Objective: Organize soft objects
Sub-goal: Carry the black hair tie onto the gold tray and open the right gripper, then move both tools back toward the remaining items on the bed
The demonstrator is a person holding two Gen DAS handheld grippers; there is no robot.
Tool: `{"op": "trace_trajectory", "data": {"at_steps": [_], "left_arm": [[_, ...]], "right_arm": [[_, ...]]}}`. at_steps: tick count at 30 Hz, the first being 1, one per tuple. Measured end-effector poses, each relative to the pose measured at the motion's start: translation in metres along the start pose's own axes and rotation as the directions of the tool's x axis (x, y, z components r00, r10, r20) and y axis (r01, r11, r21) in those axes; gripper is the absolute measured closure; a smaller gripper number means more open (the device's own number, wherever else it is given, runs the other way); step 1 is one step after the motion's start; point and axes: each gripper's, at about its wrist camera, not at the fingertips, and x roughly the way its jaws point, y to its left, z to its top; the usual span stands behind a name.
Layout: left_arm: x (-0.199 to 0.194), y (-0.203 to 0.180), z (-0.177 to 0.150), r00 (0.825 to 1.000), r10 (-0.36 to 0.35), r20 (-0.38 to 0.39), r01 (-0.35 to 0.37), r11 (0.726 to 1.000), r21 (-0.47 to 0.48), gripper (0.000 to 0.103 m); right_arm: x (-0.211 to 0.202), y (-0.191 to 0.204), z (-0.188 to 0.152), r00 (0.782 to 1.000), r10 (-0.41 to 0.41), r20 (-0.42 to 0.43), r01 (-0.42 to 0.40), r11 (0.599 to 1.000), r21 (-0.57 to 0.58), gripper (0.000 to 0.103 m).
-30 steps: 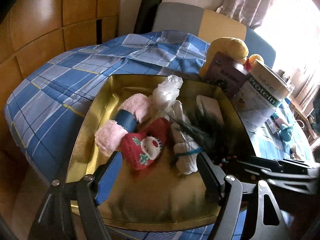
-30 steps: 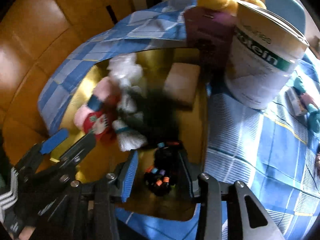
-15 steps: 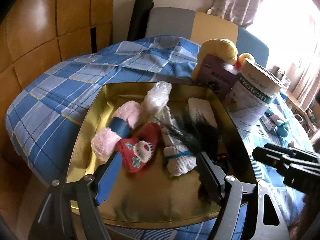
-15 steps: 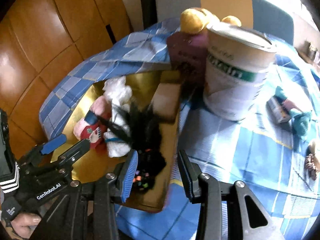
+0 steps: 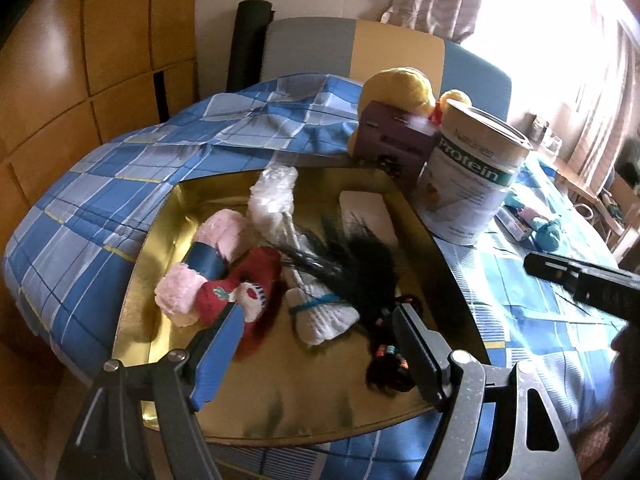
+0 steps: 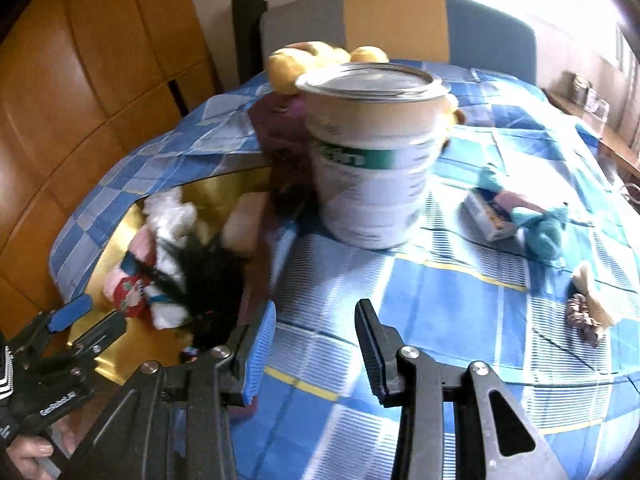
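Most soft things already lay in the gold tray (image 5: pixel 160 216), both the left tool (image 5: pixel 316 344) and right tool (image 6: pixel 316 344) were apart and empty, and a teal toy (image 6: pixel 540 232) and scrunchie (image 6: pixel 582 316) waited on the table (image 6: pixel 440 292).

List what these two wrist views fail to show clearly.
- Purple box front: left wrist view, print too small; right wrist view, blurred.
- Protein can label: right wrist view, motion blur.
- Yellow plush toy: both views, lower part hidden behind box and can.
- Teal toy: right wrist view, blurred shape.
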Motion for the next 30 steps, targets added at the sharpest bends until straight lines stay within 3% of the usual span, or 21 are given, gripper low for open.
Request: {"op": "trace_trajectory", "data": {"at_steps": [10, 17, 20, 25, 28, 30], "left_arm": [[-0.001, -0.018, 0.0, 1.0, -0.005, -0.006, 0.005, 0.999, 0.045, 0.025], [-0.003, -0.034, 0.004, 1.0, -0.02, -0.012, 0.021, 0.996, 0.084, 0.025], [-0.004, -0.044, 0.006, 0.999, -0.031, -0.014, 0.032, 0.993, 0.112, 0.025], [-0.005, -0.065, 0.009, 0.999, -0.048, -0.012, 0.049, 0.985, 0.164, 0.025], [-0.002, -0.076, 0.012, 0.998, -0.061, -0.022, 0.064, 0.983, 0.172, 0.025], [-0.001, -0.085, 0.013, 0.996, -0.081, -0.026, 0.084, 0.979, 0.185, 0.025]], "right_arm": [[-0.015, -0.073, 0.007, 0.989, -0.144, 0.032, 0.141, 0.986, 0.084, 0.062], [-0.031, -0.145, 0.016, 0.951, -0.305, 0.055, 0.29, 0.939, 0.187, 0.062], [-0.036, -0.182, 0.019, 0.916, -0.394, 0.07, 0.366, 0.896, 0.25, 0.062], [-0.039, -0.248, 0.008, 0.848, -0.528, 0.05, 0.462, 0.782, 0.419, 0.062], [-0.043, -0.282, -0.007, 0.88, -0.476, 0.004, 0.386, 0.718, 0.578, 0.062], [-0.047, -0.293, -0.013, 0.887, -0.462, 0.003, 0.358, 0.691, 0.628, 0.062]]}}
